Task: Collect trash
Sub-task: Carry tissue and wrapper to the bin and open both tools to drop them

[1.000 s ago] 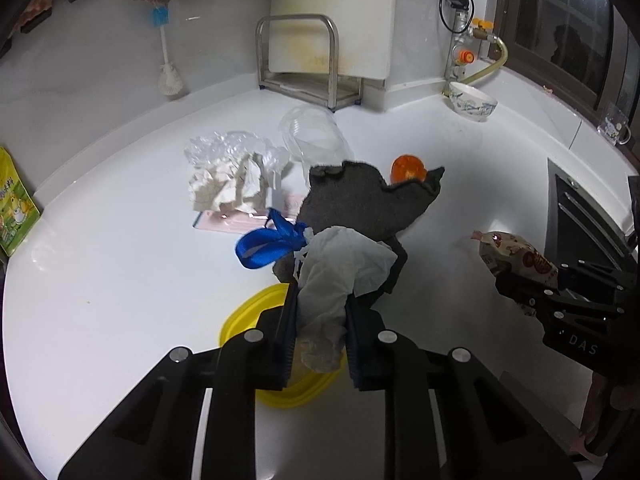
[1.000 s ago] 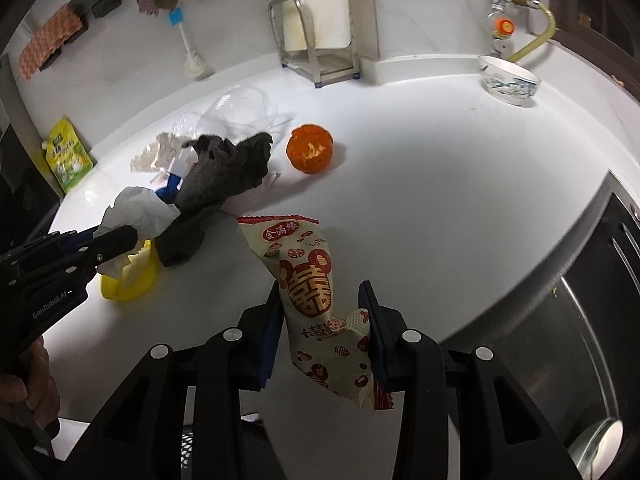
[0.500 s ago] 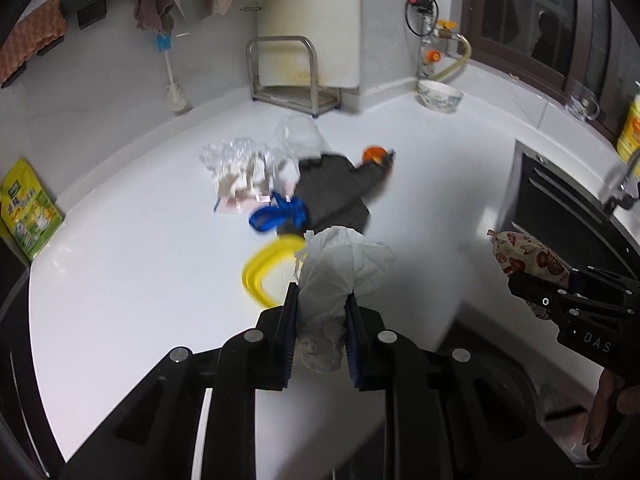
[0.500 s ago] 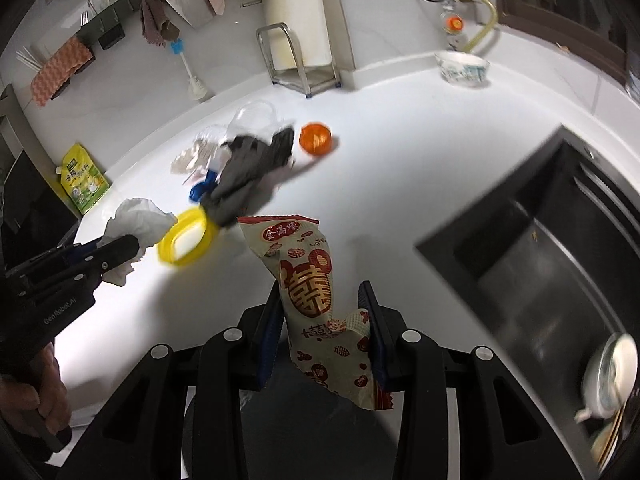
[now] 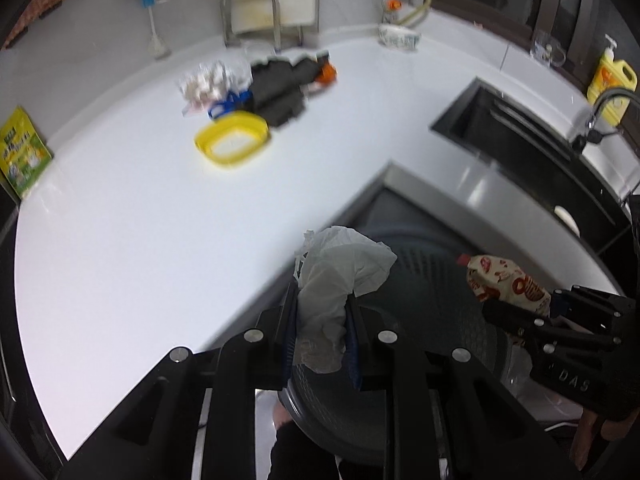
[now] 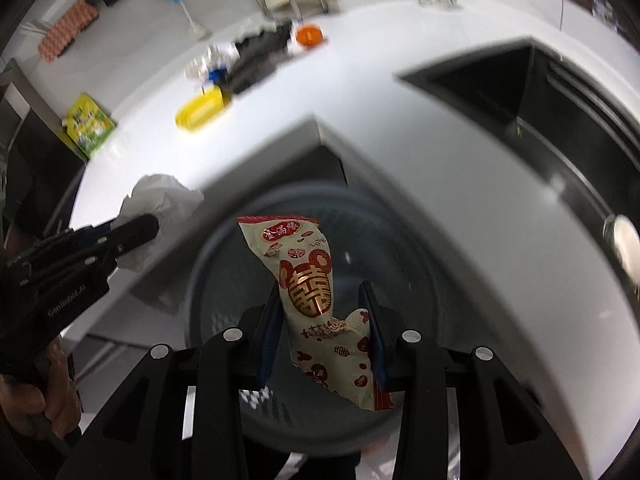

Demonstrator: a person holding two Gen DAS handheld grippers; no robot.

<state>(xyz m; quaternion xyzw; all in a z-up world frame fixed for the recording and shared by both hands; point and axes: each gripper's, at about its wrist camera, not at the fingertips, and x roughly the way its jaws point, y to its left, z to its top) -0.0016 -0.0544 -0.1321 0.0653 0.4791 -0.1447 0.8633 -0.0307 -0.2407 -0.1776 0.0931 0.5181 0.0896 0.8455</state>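
Above the round grey bin [image 6: 224, 280] that stands below the white tabletop's [image 5: 120, 216] edge, your right gripper [image 6: 320, 316] has its fingers pinching the red-and-cream snack wrapper [image 6: 308, 280]. Just beside the bin, over its rim, your left gripper [image 5: 320, 320] pinches the crumpled white tissue [image 5: 340, 272]. Well away from the bin, the yellow lid [image 5: 232, 140] and dark cloth [image 5: 280, 84] lie on the tabletop.

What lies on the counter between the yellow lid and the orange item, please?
The crumpled dark cloth lies between the yellow lid and the orange item, clearest in the left wrist view.
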